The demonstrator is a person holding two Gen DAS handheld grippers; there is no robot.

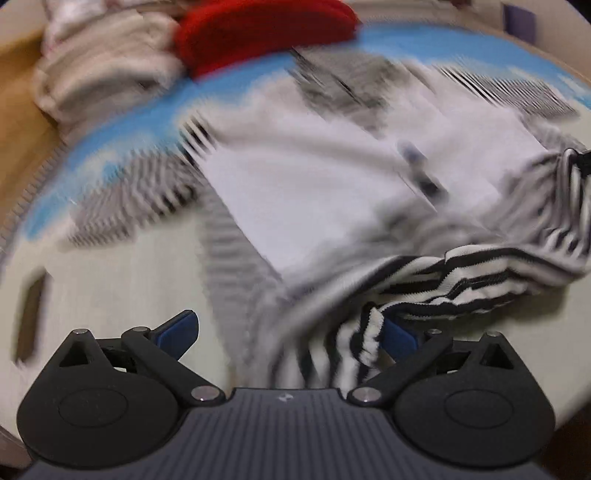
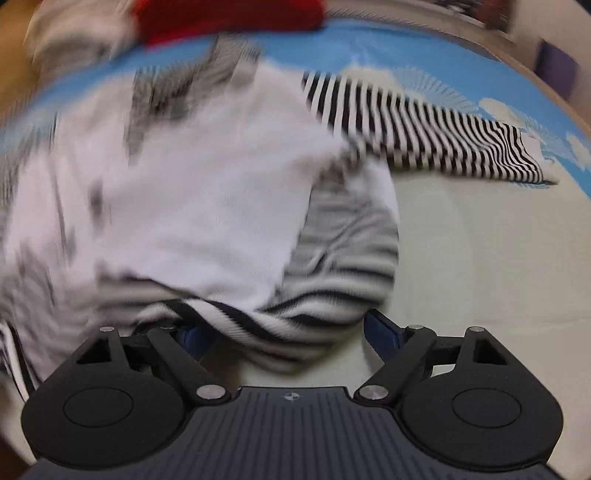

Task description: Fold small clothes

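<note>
We are holding both grippers (image 1: 291,332) (image 2: 284,332) wide apart over the striped shirt (image 2: 192,192); nothing is pinched. The hem (image 2: 280,332) is slipping; it could bunch up.

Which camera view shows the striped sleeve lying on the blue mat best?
The right wrist view: the striped sleeve lies stretched out and fairly sharp on the blue mat. In the left wrist view it is only a blurred streak near the top right.

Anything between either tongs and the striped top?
Nothing visible. The striped top already bunches between the right tongs, whose jaws stand wide, and its hem drapes by the left tongs. The red garment and pale pile lie beyond.
</note>
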